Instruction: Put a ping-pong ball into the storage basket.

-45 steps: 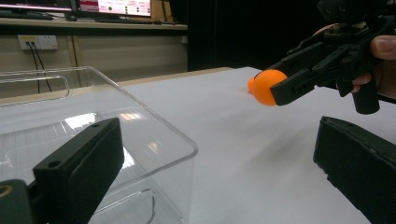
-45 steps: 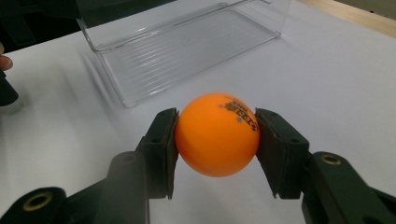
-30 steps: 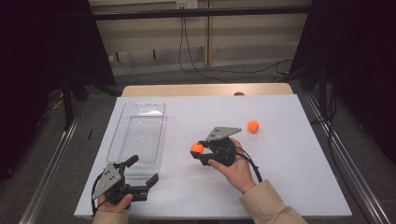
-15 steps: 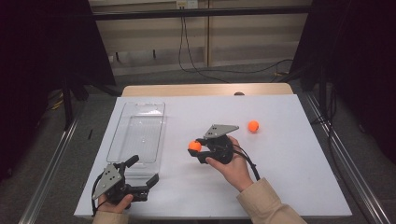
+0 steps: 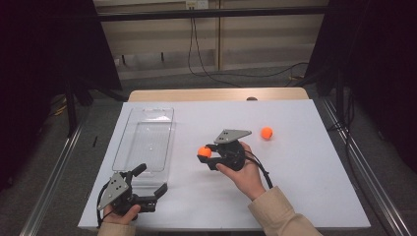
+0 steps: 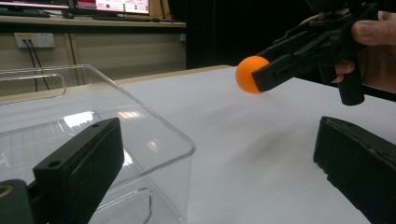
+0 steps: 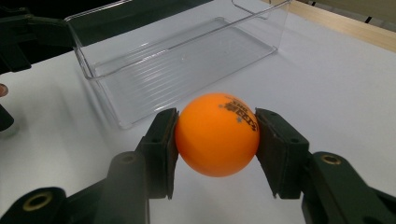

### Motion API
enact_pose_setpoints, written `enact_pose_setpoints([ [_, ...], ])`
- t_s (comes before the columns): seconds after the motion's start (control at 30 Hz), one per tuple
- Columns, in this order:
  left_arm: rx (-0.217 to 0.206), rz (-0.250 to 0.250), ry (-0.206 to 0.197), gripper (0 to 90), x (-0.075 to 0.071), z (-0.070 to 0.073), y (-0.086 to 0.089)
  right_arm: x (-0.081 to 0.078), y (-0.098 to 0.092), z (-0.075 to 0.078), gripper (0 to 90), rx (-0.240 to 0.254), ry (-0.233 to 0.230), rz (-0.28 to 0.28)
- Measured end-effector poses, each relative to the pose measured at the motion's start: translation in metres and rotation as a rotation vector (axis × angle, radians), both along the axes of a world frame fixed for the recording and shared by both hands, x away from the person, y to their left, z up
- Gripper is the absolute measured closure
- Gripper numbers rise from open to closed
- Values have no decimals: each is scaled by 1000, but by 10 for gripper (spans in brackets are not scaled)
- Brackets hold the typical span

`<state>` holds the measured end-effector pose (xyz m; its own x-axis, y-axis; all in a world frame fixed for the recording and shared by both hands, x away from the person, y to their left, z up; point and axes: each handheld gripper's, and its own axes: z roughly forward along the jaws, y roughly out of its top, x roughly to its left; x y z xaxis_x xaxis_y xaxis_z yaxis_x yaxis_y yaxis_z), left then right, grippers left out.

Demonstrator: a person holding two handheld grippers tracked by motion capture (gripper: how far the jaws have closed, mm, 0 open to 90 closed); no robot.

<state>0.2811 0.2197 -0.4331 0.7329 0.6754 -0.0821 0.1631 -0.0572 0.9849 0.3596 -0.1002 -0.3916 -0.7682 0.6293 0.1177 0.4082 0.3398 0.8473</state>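
Observation:
My right gripper (image 5: 205,153) is shut on an orange ball (image 5: 203,151) and holds it a little above the white table (image 5: 295,177), right of the clear plastic tray (image 5: 119,147). In the right gripper view the ball (image 7: 217,134) sits squeezed between both black pads (image 7: 163,140), with the tray (image 7: 187,56) beyond it. My left gripper (image 5: 152,178) rests open near the table's front left, by the tray's near corner. The left gripper view has its jaws wide apart with nothing between them, the tray's wall (image 6: 159,130) at left, and the held ball (image 6: 251,74) farther off.
A second orange ball (image 5: 266,132) lies on the table right of my right hand. The tray holds nothing. A wooden strip (image 5: 196,94) runs along the table's far edge, and metal rails (image 5: 49,182) flank both sides.

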Motion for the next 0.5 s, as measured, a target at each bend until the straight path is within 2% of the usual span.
enact_pose_setpoints([
  [0.5, 1, 0, 0, 16, 0, 0, 0, 2, 5, 2, 514, 3, -5, 2],
])
